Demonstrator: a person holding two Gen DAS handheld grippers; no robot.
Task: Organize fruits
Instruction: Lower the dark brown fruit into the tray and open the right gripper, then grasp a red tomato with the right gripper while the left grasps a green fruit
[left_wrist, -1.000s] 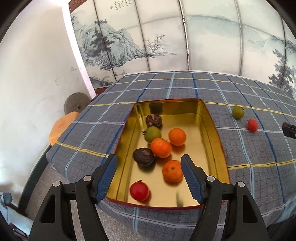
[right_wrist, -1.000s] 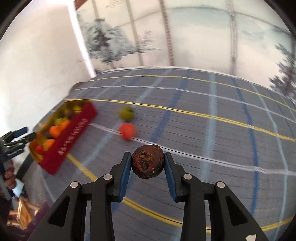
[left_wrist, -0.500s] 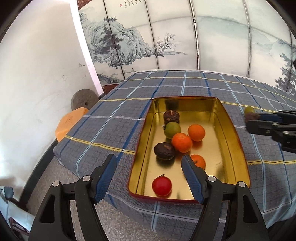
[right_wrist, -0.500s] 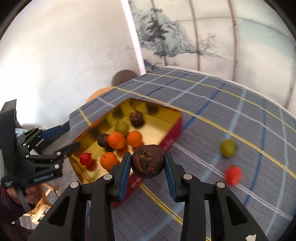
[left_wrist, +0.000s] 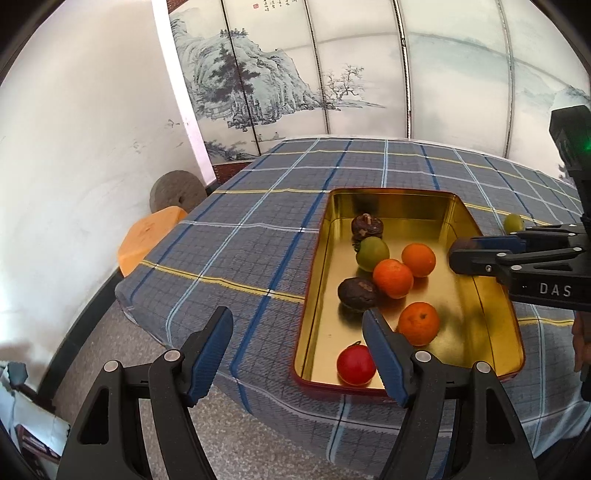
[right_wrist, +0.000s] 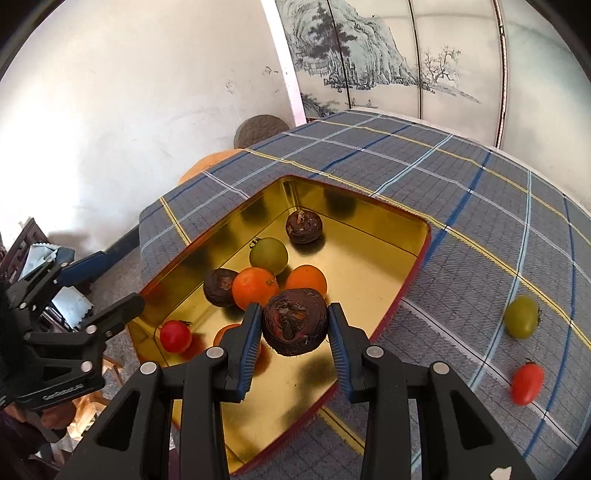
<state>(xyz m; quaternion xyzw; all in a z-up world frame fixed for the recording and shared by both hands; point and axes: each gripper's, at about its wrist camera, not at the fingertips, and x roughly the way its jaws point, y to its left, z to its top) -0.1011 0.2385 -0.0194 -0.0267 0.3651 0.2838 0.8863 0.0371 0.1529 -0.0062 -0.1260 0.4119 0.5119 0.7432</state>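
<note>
Right claw pinches a dark brown fruit above the gold tin; only the right wrist view shows that grip. Left claw is spread, empty, near the tin's front edge. Farther out, on the desk, lie a red tomato and a green fruit.

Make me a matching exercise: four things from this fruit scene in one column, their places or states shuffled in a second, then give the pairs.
1. dark brown fruit
2. left gripper
3. red tomato
4. green fruit

A. inside the gold tin
B. open, holding nothing
C. on the plaid cloth, outside the tin
D. clamped in the right gripper

Pairs: 1-D, 2-B, 3-C, 4-A
</note>
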